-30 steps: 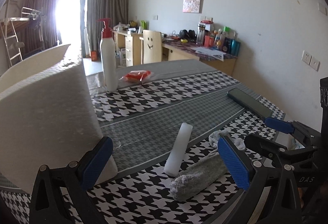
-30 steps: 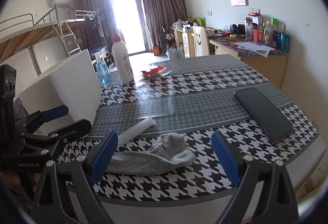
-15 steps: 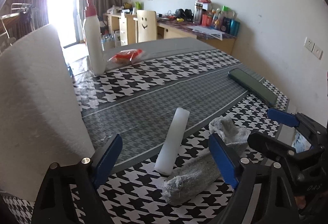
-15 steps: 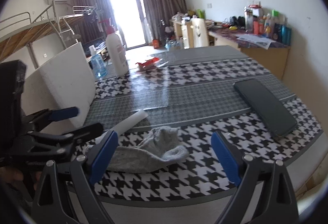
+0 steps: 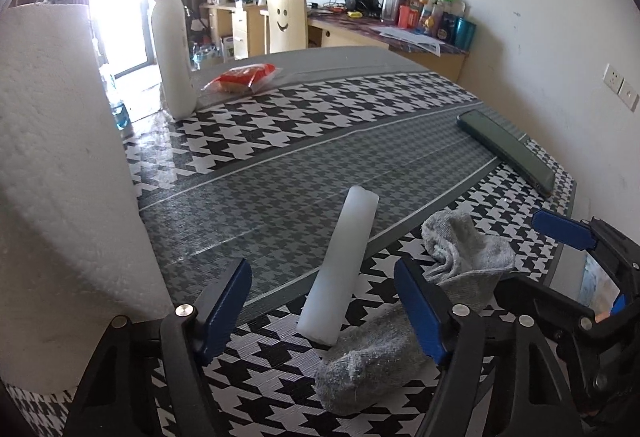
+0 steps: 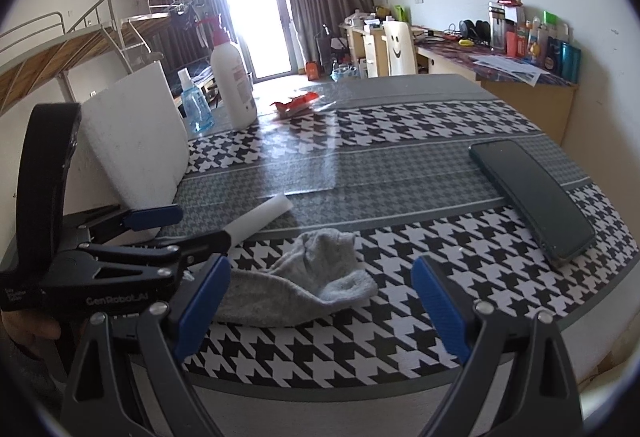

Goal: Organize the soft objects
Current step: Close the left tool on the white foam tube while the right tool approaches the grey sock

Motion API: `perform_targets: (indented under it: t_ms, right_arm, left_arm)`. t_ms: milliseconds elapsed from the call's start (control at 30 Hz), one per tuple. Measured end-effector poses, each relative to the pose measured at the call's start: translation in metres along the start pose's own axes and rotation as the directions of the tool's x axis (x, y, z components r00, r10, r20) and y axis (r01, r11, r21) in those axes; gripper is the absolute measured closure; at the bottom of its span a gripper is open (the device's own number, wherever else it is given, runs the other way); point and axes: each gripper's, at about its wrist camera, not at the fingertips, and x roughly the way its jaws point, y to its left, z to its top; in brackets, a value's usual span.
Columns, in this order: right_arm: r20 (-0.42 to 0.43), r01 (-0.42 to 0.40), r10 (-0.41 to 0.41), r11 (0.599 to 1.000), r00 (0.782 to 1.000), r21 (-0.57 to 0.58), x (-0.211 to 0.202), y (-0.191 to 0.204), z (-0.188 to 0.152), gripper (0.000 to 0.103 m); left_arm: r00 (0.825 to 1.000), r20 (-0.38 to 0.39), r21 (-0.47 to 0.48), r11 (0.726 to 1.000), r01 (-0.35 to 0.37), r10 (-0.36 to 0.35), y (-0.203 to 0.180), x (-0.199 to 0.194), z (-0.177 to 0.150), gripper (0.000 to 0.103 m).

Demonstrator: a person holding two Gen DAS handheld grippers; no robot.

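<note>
A white foam cylinder (image 5: 340, 265) lies on the houndstooth tablecloth (image 5: 320, 125), and a crumpled grey sock (image 5: 400, 341) sits beside its near end. My left gripper (image 5: 322, 307) hangs low over that end. Its jaws are closing, the cylinder's end is in the gap, and the blue pads stand clear of it. In the right wrist view the sock (image 6: 304, 277) lies just ahead of my right gripper (image 6: 320, 305), which is open and holds nothing. The left gripper (image 6: 204, 225) comes in from the left there, and its lower finger hides the cylinder's (image 6: 260, 219) near end.
A tall paper towel roll (image 5: 60, 177) stands close on the left. A white pump bottle (image 5: 172, 49) and a red packet (image 5: 244, 75) sit at the far side, with a blue spray bottle (image 6: 194, 105) behind. A dark phone (image 6: 532, 197) lies near the right edge.
My left gripper has dropped and moved in toward the foam cylinder, and its jaws have narrowed. The right gripper has barely shifted; the sock and cylinder lie where they were.
</note>
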Motion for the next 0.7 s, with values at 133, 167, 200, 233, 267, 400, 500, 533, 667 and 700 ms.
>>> perform_targets:
  t_ms: [133, 167, 200, 233, 267, 400, 500, 533, 667, 700]
  right_arm:
    - [-0.013, -0.005, 0.005, 1.0, 1.0, -0.005, 0.004, 0.002, -0.002, 0.008]
    - [-0.015, -0.005, 0.005, 1.0, 1.0, -0.007, 0.005, 0.003, -0.002, 0.008]
    - [-0.015, -0.004, 0.004, 1.0, 1.0, -0.007, 0.005, 0.003, -0.002, 0.008]
    - [-0.017, -0.006, 0.006, 1.0, 1.0, -0.006, 0.005, 0.002, -0.002, 0.008]
    - [-0.018, -0.008, 0.008, 1.0, 1.0, -0.005, 0.006, 0.002, -0.003, 0.008]
    - [-0.025, -0.012, 0.012, 1.0, 1.0, -0.009, 0.007, 0.003, -0.004, 0.008]
    - [-0.031, -0.016, 0.015, 1.0, 0.999, -0.012, 0.009, 0.004, -0.005, 0.008]
    - [-0.034, -0.015, 0.014, 1.0, 0.999, -0.012, 0.01, 0.005, -0.005, 0.008]
    - [-0.055, -0.014, 0.013, 1.0, 0.998, -0.017, 0.015, 0.007, -0.008, 0.008]
    - [-0.057, -0.014, 0.013, 1.0, 0.998, -0.019, 0.015, 0.008, -0.008, 0.008]
  left_arm:
    - [1.0, -0.028, -0.006, 1.0, -0.003, 0.003, 0.0, 0.008, -0.001, 0.033]
    - [0.999, -0.032, -0.005, 1.0, -0.002, 0.002, 0.0, 0.009, -0.001, 0.036]
    - [0.999, -0.035, -0.003, 1.0, -0.001, 0.001, 0.0, 0.01, -0.001, 0.037]
    - [0.999, -0.037, 0.0, 1.0, -0.002, 0.002, -0.001, 0.011, -0.002, 0.037]
    - [0.999, -0.039, 0.0, 1.0, -0.004, 0.004, -0.001, 0.012, -0.002, 0.038]
    - [0.999, -0.031, 0.001, 1.0, -0.014, 0.014, 0.0, 0.013, -0.002, 0.042]
    - [0.999, -0.028, 0.0, 1.0, -0.022, 0.022, -0.001, 0.014, -0.001, 0.044]
    - [0.999, -0.026, 0.003, 1.0, -0.026, 0.026, -0.001, 0.014, 0.0, 0.045]
    - [0.998, -0.03, 0.028, 0.998, -0.048, 0.049, -0.004, 0.015, 0.0, 0.053]
    - [0.998, -0.032, 0.037, 0.998, -0.055, 0.056, -0.006, 0.016, 0.0, 0.053]
